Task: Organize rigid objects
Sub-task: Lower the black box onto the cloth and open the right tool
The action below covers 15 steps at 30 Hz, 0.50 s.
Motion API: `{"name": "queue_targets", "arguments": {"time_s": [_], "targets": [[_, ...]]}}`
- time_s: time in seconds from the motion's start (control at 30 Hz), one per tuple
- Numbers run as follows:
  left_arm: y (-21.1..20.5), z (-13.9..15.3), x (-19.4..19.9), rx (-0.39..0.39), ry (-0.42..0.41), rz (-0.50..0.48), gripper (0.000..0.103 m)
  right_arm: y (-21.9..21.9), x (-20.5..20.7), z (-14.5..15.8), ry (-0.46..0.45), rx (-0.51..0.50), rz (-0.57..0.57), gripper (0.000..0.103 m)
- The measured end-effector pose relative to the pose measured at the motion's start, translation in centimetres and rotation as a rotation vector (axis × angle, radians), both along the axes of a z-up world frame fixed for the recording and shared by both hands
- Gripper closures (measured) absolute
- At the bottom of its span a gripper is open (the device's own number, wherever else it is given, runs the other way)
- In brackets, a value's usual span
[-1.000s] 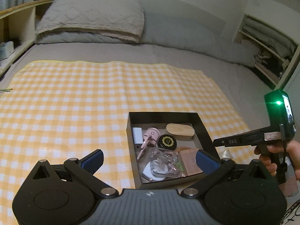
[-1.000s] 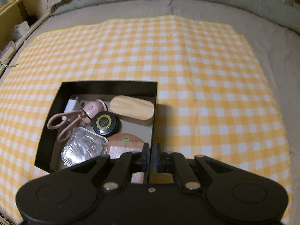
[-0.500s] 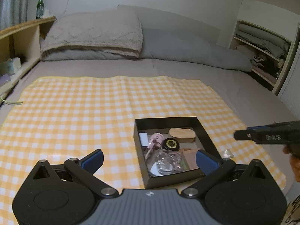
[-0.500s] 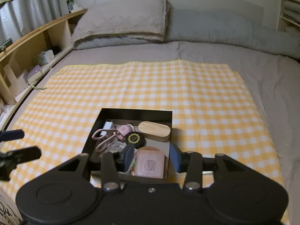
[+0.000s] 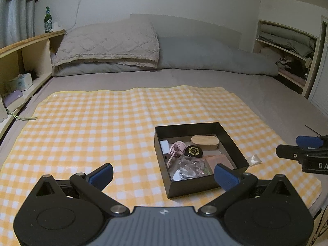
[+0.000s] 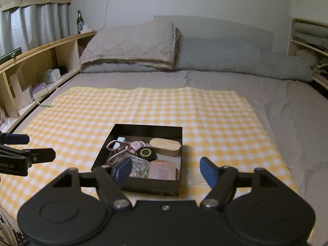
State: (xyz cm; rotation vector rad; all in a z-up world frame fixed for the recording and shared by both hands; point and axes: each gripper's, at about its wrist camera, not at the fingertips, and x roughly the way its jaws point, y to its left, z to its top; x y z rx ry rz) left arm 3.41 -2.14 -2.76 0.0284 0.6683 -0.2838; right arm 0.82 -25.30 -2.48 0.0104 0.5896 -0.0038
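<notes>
Pulled both grippers back from box (image 6: pixel 143 155); right gripper (image 6: pixel 166 169) opened wide, left gripper (image 5: pixel 164 173) wide, both empty. Box looked packed; next we check stray wrapper (image 5: pixel 254 160).

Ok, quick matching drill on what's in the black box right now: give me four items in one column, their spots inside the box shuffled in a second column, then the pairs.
Things:
1. wooden oval case
2. white charger block
3. round black tin
4. pink soap bar

Places in the black box, seen from the right wrist view:
A. far left corner
B. near right corner
C. far right, by the right wall
D. middle, just left of the wooden case

Pairs: 1-C, 2-A, 3-D, 4-B
</notes>
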Motion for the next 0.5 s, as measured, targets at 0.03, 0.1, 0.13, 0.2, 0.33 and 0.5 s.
{"name": "queue_targets", "arguments": {"time_s": [0.03,0.1,0.13,0.2,0.33,0.5], "targets": [[0.0,0.0,-0.2,0.002,-0.004,0.000,0.000,0.2,-0.3,-0.1,-0.011,-0.007,-0.003,0.020],[0.1,-0.1,-0.5,0.001,-0.010,-0.002,0.000,0.5,-0.8,-0.2,-0.032,-0.026,-0.011,0.014],[0.1,-0.1,-0.7,0.001,-0.014,-0.001,0.000,0.7,-1.1,-0.3,-0.042,-0.035,-0.013,0.013],[0.1,-0.1,-1.0,0.007,-0.023,0.000,0.000,0.9,-1.5,-0.3,-0.056,-0.039,-0.019,0.010],[0.1,-0.2,-1.6,0.021,-0.040,0.002,0.000,0.9,-1.9,-0.4,-0.079,-0.038,-0.026,0.003],[0.0,-0.2,-2.1,0.025,-0.056,0.006,0.000,1.1,-2.4,-0.4,-0.111,-0.051,-0.034,0.000]]}}
